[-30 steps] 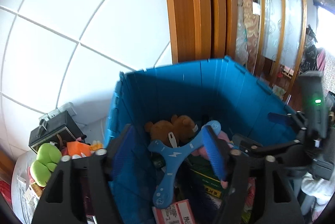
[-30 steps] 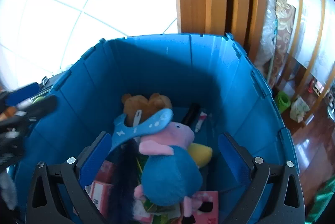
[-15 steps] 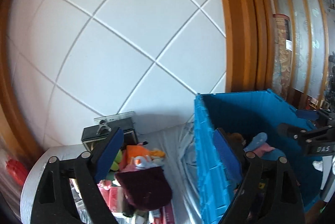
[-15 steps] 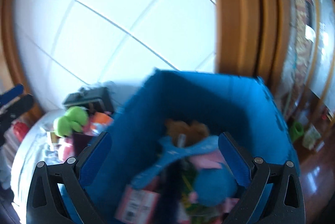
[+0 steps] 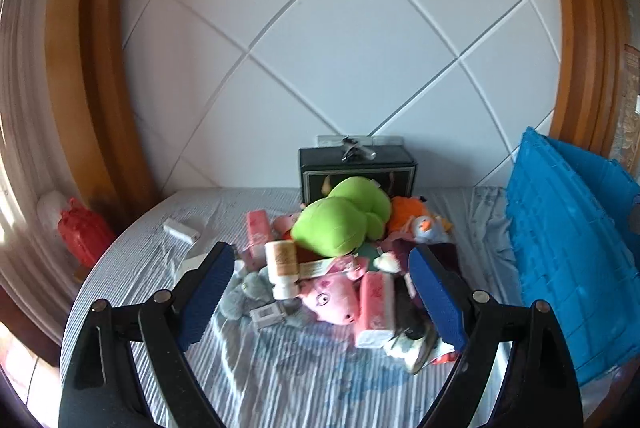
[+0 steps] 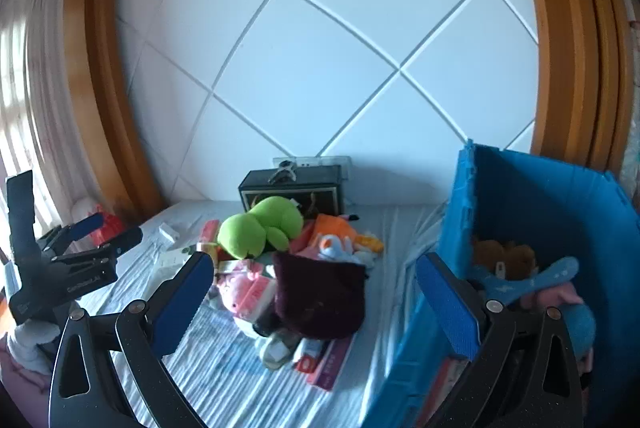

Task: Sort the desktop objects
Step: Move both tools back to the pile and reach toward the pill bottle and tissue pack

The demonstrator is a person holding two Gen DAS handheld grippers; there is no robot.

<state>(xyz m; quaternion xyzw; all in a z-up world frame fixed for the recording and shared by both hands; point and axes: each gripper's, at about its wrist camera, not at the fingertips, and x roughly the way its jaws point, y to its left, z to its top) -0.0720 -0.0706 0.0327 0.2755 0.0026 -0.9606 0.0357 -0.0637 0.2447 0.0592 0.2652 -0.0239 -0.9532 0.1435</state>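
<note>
Scanning from the left of the striped cloth [image 5: 132,268], a red bag [image 5: 82,238] is seen at the table edge, then a small white box [image 5: 181,230] lying apart from the heap. The left gripper [image 5: 320,294] is held above the near side of the heap with its jaws spread wide and nothing between the pads. In the middle lies the pile still to be sorted: a green plush [image 5: 342,218] on top, a cream bottle [image 5: 282,266] leaning against it, a pink pig plush [image 5: 332,298] below, pink boxes beside it, and an orange plush [image 5: 406,214] behind. A black case [image 5: 356,168] stands upright against the wall behind the pile. A dark maroon pouch [image 6: 320,298] is seen at the near right of the heap. The right gripper [image 6: 316,298] is likewise wide and empty, the pouch showing between its fingers but untouched. At the far right stands the blue crate [image 6: 560,204], already holding a brown bear [image 6: 504,258] and a blue toy [image 6: 532,280].

Trouble is judged likeliest from the tangle itself: if one piece is pinched from below, the bottle or the green plush could be toppled and rolled off the cloth. Two things could be caught at once by jaws this wide. The crate wall could be struck by the right gripper, since it stands just beside that gripper's right finger.
</note>
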